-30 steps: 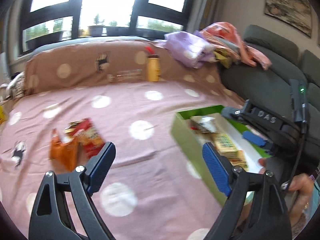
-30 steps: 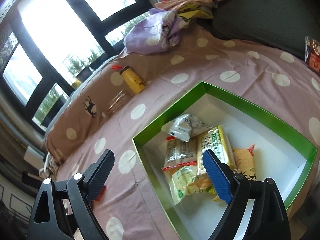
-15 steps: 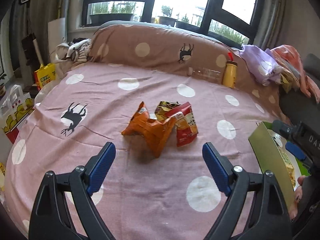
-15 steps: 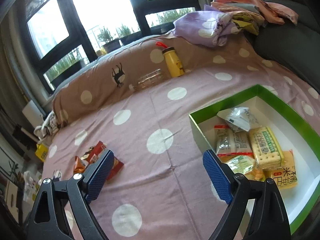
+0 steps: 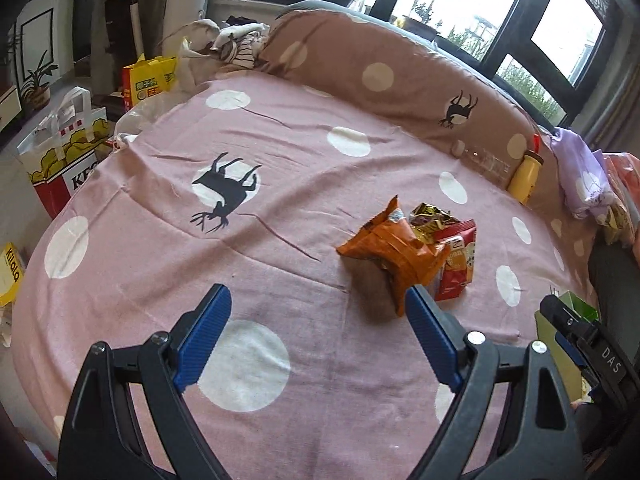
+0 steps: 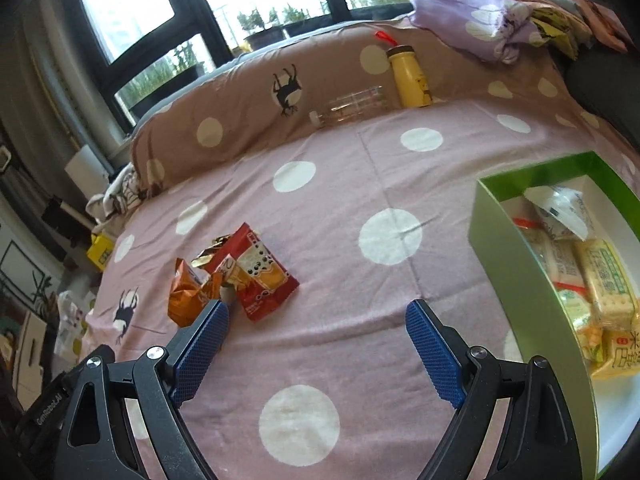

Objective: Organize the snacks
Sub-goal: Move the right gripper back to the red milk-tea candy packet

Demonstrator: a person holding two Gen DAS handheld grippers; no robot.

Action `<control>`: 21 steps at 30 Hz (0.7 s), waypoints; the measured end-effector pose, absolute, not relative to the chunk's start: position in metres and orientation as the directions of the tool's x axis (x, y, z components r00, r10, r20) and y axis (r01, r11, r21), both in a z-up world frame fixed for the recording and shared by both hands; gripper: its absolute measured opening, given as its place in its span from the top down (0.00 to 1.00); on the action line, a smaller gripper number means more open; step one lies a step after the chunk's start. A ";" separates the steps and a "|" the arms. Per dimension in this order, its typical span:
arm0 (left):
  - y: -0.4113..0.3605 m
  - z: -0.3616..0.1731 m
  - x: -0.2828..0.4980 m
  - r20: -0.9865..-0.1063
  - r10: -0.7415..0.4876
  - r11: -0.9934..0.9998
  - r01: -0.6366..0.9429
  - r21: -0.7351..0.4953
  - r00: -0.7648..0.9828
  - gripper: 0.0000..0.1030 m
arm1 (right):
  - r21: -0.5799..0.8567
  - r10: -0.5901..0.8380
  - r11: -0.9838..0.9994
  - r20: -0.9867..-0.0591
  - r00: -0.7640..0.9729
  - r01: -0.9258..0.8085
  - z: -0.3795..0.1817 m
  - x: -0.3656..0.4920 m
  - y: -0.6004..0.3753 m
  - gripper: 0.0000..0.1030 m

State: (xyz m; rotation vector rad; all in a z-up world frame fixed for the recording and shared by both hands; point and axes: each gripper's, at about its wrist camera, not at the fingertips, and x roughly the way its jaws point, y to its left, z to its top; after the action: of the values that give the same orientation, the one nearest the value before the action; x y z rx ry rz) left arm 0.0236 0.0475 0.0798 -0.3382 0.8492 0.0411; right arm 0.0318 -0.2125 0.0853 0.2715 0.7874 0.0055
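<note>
Snack packets piled on the polka-dot bed, green box beside

Both the left gripper [image 5: 316,332] and right gripper [image 6: 316,344] gape wide, empty; the red packet [image 6: 260,276] lies flat, its long axis running diagonally toward the orange packet [image 5: 394,258]; the green box [image 6: 516,264] holds more snacks.

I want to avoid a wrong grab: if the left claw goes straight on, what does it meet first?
Probably the pink bedsheet; the open left claw aims at bare cloth, with the orange snack bag just right of its line.

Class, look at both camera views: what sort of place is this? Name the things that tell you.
Most likely a lived-in room at home, a bedroom or lounge. A pink polka-dot sheet covers a soft bed or sofa, crumpled clothes are piled at one end, and potted plants stand outside large windows.
</note>
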 end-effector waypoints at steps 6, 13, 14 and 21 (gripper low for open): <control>0.054 0.078 0.026 -0.748 -0.099 0.945 -0.174 -0.278 0.656 0.14 | 0.074 0.118 0.993 -0.769 0.629 -0.095 0.064 0.085 -0.163 0.12; 0.056 0.076 0.032 -0.760 -0.105 0.946 -0.171 -0.276 0.642 0.14 | 0.001 0.121 0.979 -0.805 0.581 -0.202 0.034 0.122 -0.156 0.12; 0.055 0.077 0.032 -0.760 -0.108 0.945 -0.171 -0.278 0.641 0.14 | 0.006 0.122 0.980 -0.807 0.578 -0.200 0.031 0.125 -0.156 0.12; 0.048 0.077 0.031 -0.760 -0.125 0.952 -0.138 -0.273 0.638 0.14 | 0.044 0.133 0.986 -0.792 0.596 -0.162 0.016 0.136 -0.156 0.13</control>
State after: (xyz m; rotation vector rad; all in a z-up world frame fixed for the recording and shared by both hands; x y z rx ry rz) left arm 0.0314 0.0479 0.0773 -0.3207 0.8830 0.0071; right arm 0.1363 -0.1557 0.0159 -0.0342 0.9159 0.1717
